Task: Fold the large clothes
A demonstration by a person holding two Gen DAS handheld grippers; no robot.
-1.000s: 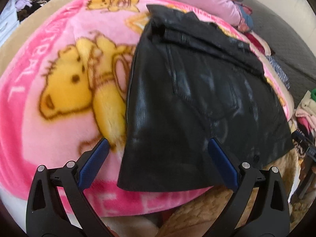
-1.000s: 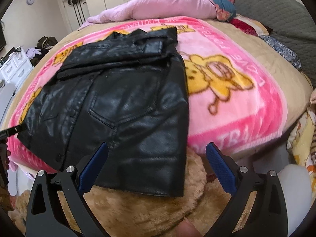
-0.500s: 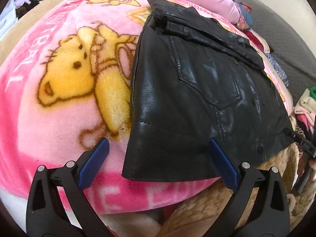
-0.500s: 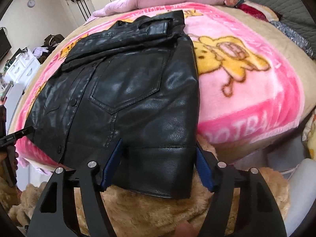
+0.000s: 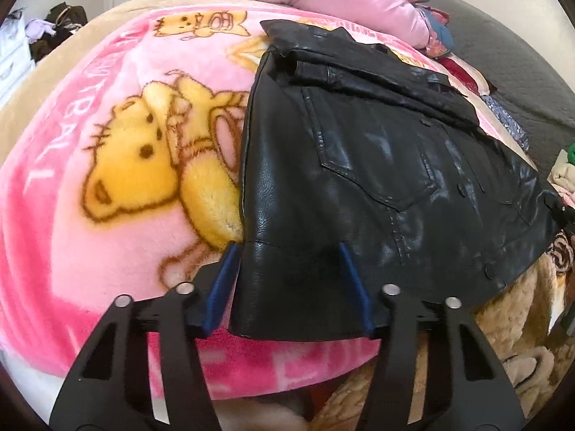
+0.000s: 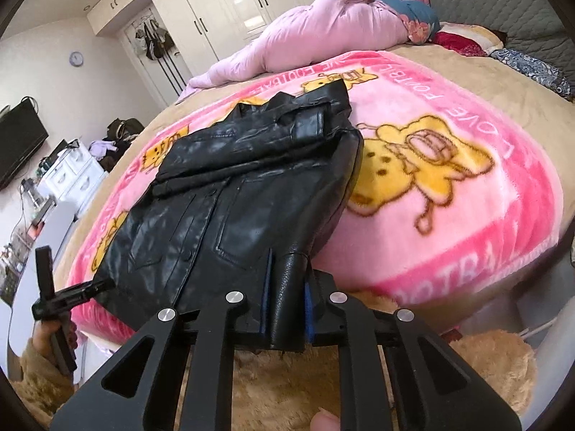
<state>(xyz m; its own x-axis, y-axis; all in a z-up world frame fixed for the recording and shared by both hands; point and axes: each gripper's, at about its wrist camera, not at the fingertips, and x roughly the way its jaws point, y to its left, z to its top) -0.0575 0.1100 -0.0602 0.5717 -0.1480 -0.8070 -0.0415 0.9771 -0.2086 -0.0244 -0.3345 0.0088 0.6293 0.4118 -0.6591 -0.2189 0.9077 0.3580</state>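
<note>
Your black leather jacket point(image 5: 359, 165) lies flat on the pink fleece bear-print blanket point(image 5: 107, 179), collar at the far end and hem nearest you, so its long axis runs straight away from both tools. Your right gripper point(image 6: 286, 309) has just closed and now pinches the near hem corner tight; your left gripper point(image 5: 287, 287) has been closing too, its blue pads straddling the opposite hem corner, though you can't tell whether they bite yet. The blanket's border reads "LOVE FOOTBALL", partly cut off elsewhere.

A pink cartoon-bear blanket point(image 6: 449, 186) covers the bed; a pale pink duvet point(image 6: 316, 32) lies bunched near white wardrobes point(image 6: 215, 7).
</note>
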